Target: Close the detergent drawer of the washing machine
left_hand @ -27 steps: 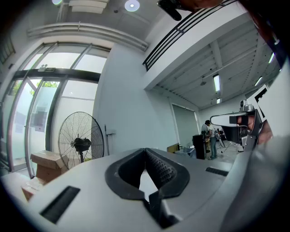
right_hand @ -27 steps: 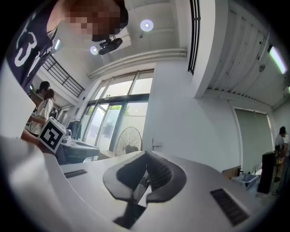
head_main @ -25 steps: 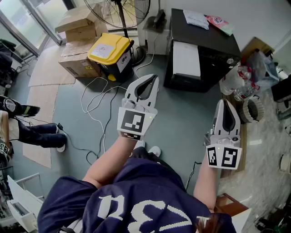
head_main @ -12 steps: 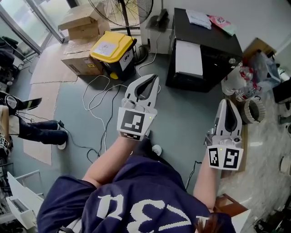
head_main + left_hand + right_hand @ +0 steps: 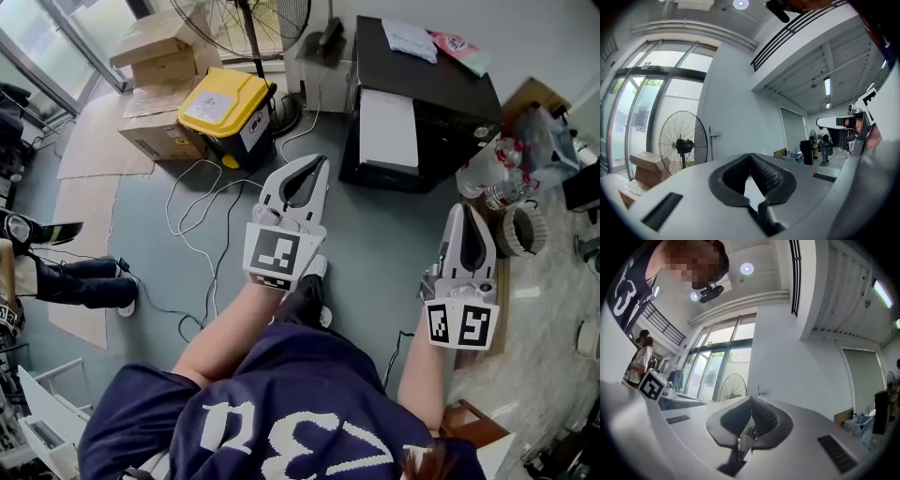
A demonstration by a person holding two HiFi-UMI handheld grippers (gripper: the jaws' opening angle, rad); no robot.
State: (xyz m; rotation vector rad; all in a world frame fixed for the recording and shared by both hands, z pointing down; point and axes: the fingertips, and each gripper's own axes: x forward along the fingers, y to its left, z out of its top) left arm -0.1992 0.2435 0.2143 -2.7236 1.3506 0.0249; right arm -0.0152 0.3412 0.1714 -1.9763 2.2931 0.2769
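Out in front of us, the left tongs (image 5: 319,163) are pressed together with nothing between them. The right tongs (image 5: 466,210) are likewise together and empty, and both are held above the grey floor (image 5: 375,244). White cables (image 5: 200,217) trail across it near our shoe (image 5: 314,272), with a yellow bin (image 5: 228,110) and a black cabinet (image 5: 441,94) beyond. No washing machine or detergent drawer shows in any view, so we must turn to find it. We judge the cables could snag a foot on the way.

Grey-blue floor (image 5: 384,253), cluttered at its far side.
A yellow-lidded bin (image 5: 225,105), cardboard boxes (image 5: 159,56), flattened cardboard sheets (image 5: 94,150), a black cabinet (image 5: 441,103) and loose white cables (image 5: 192,220) sit on it.
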